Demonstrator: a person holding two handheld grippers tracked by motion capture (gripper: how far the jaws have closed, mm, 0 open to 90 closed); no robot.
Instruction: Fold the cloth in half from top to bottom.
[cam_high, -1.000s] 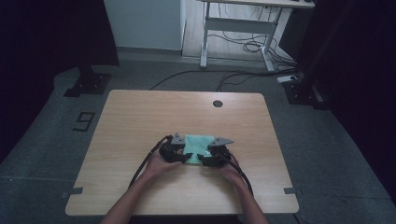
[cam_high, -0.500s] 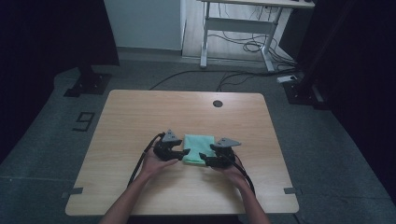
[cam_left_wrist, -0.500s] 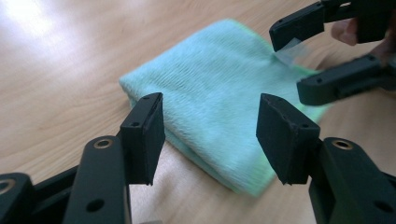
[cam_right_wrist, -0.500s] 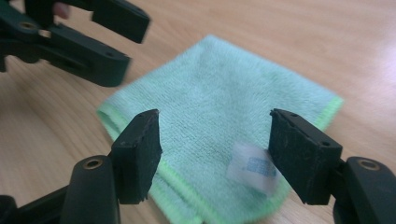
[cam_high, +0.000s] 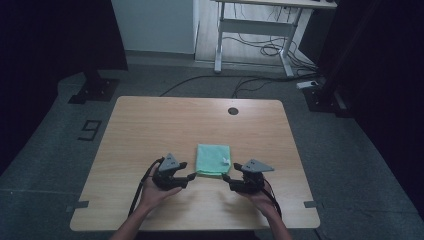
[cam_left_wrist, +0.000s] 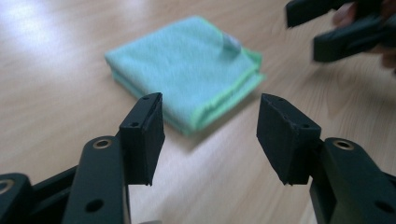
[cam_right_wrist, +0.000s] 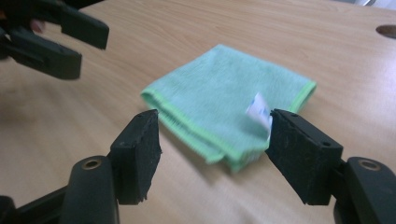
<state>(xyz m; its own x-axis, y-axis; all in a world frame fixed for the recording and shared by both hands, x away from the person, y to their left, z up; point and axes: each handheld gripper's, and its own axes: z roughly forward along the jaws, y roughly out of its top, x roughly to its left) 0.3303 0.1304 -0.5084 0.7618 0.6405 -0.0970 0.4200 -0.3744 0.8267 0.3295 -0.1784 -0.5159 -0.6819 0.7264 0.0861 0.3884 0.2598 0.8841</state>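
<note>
A folded green cloth (cam_high: 213, 159) with a small white label lies flat on the wooden table (cam_high: 150, 125), near its front middle. My left gripper (cam_high: 189, 176) sits just off the cloth's front left corner, jaws open and empty. In the left gripper view the cloth (cam_left_wrist: 187, 74) lies beyond the open left gripper (cam_left_wrist: 210, 135). My right gripper (cam_high: 226, 178) is off the cloth's front right corner, open too, holding nothing. The right gripper view has the cloth (cam_right_wrist: 224, 98) ahead of the open right gripper (cam_right_wrist: 215, 149), with the label (cam_right_wrist: 259, 112) by the right pad.
A round cable hole (cam_high: 233, 111) is in the table's far edge area. Beyond the table stand a white desk frame (cam_high: 255, 30) with loose cables on the floor, and black stand bases (cam_high: 92, 90) at the left and right.
Both grippers have drawn back from the cloth toward the table's front edge and apart, the left one leftward, the right one rightward. The cloth stays folded in place.
</note>
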